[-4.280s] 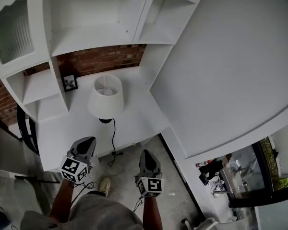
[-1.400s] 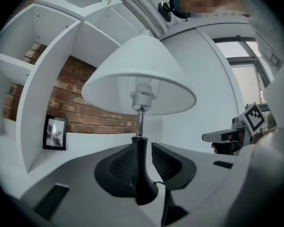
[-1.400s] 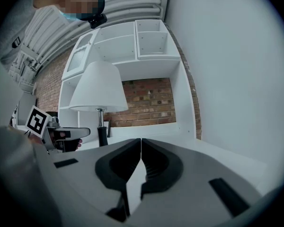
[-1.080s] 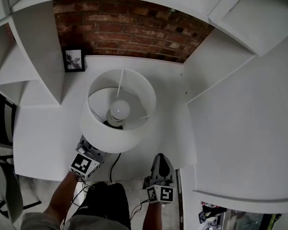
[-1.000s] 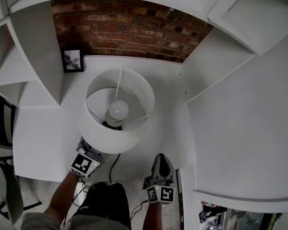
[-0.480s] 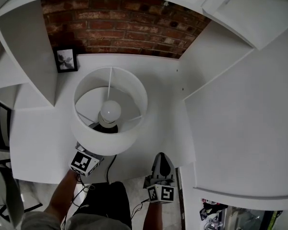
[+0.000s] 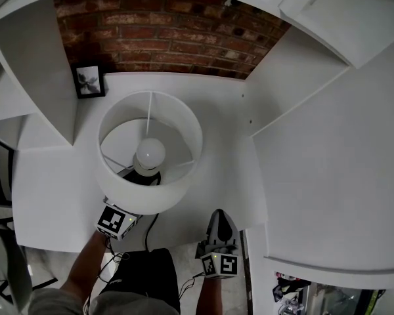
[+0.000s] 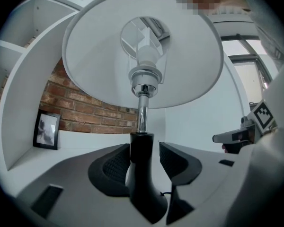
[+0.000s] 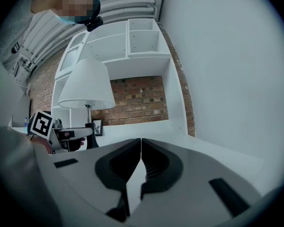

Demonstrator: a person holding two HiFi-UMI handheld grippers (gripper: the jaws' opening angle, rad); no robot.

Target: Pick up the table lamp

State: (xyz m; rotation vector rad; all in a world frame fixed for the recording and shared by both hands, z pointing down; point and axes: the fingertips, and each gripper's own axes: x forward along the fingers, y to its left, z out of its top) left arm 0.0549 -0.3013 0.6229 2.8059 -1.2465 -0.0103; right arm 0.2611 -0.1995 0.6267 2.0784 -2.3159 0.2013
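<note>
The table lamp has a white drum shade [image 7: 134, 195] with a bulb [image 7: 150, 153] inside, a chrome stem [image 8: 142, 112] and a black base [image 8: 142, 178]. It stands on the white desk [image 7: 217, 149]. My left gripper [image 8: 144, 145] straddles the neck of the black base. Its jaws have just been opening. The left pad [image 8: 114, 163] lies against the neck and a narrow gap shows beside the right pad. In the head view only its marker cube [image 7: 115, 221] shows, below the shade. My right gripper [image 7: 221, 216] hovers at the desk's front edge, shut and empty [image 9: 141, 143].
A small framed picture [image 7: 88, 81] leans against the brick wall [image 7: 164, 25] behind the lamp. White shelf partitions [image 7: 46, 104] close in the desk on the left and a white panel [image 7: 315, 143] on the right. The lamp's black cord [image 7: 149, 225] hangs over the front edge.
Four seconds ago both grippers were back from the desk. Over the last second the lamp and picture slid slightly left in the head view; both grippers kept their places.
</note>
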